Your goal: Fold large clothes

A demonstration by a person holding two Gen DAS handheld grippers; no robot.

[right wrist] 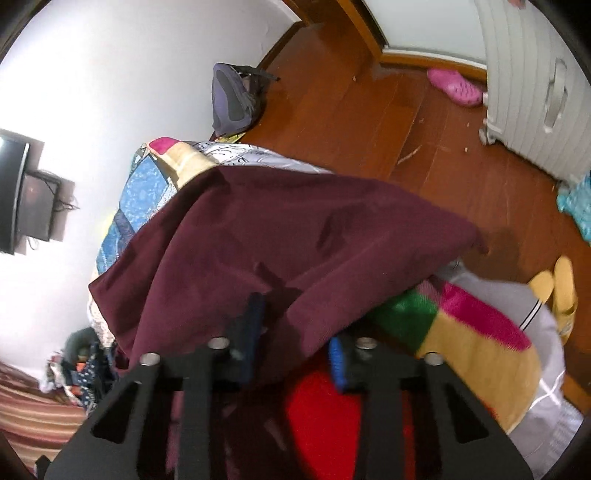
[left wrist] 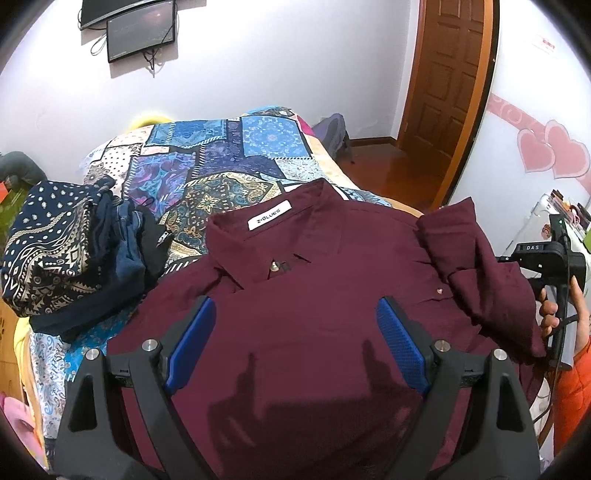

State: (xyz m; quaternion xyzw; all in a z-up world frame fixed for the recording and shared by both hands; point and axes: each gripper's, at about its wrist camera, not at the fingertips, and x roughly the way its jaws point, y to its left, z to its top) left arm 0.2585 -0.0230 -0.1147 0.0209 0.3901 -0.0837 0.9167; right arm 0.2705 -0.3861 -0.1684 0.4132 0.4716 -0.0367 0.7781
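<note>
No containers in view. Pile of patterned dark clothes [left wrist: 70,258] lies left on patchwork quilt [left wrist: 229,158]. Maroon shirt [left wrist: 314,295] is spread collar-up at the bed's middle, sleeve folded over at right. Left gripper [left wrist: 295,332] hovers over it, jaws wide apart, holding nothing. Right gripper [right wrist: 295,332] has fingers partly closed around the shirt's edge [right wrist: 295,240]; grip unclear. Wall screens [left wrist: 140,33], wooden door [left wrist: 447,81], wood floor [right wrist: 369,110].
</note>
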